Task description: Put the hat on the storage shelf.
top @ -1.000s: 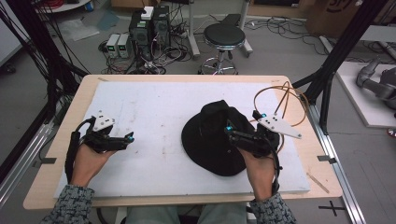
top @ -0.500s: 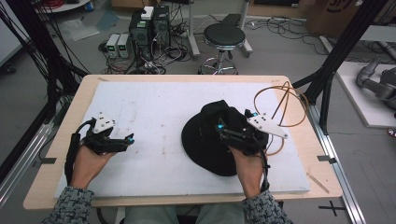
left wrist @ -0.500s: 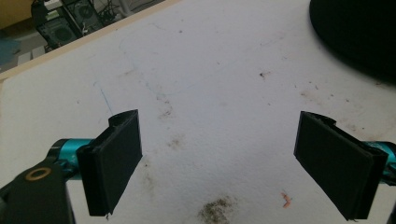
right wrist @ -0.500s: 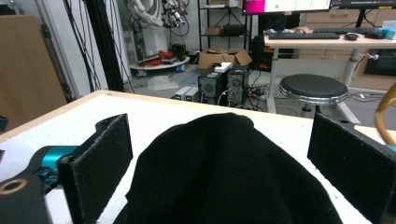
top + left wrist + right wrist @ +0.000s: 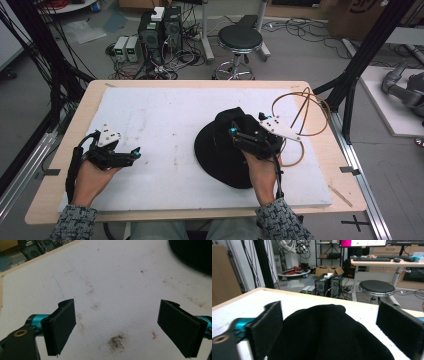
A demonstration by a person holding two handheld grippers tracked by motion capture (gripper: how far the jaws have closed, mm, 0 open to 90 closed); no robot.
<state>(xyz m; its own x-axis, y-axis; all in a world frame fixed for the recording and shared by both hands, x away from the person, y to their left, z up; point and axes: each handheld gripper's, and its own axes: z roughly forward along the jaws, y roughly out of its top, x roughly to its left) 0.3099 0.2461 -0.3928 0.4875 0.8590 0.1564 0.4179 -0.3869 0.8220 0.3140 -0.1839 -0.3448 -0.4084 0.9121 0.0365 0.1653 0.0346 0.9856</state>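
Observation:
A black brimmed hat (image 5: 216, 152) lies on the white board (image 5: 165, 120), right of centre. My right gripper (image 5: 234, 132) hovers over the hat's crown, held from the near side by a hand. In the right gripper view the right gripper (image 5: 332, 325) is open wide, with the hat's rounded crown (image 5: 324, 335) low between its pads (image 5: 265, 327); I cannot tell whether they touch it. My left gripper (image 5: 134, 153) rests low over the board at the left, open and holding nothing. The left gripper (image 5: 120, 322) points across stained white board toward the hat's edge (image 5: 192, 252).
An orange cable loop (image 5: 305, 120) lies on the table right of the hat. The wooden table edge (image 5: 200, 84) frames the board. Beyond the table stand a round stool (image 5: 241, 39) and computer boxes (image 5: 160, 25) on the floor.
My right gripper has shifted left and slightly forward over the hat's crown. The left gripper has stayed almost still.

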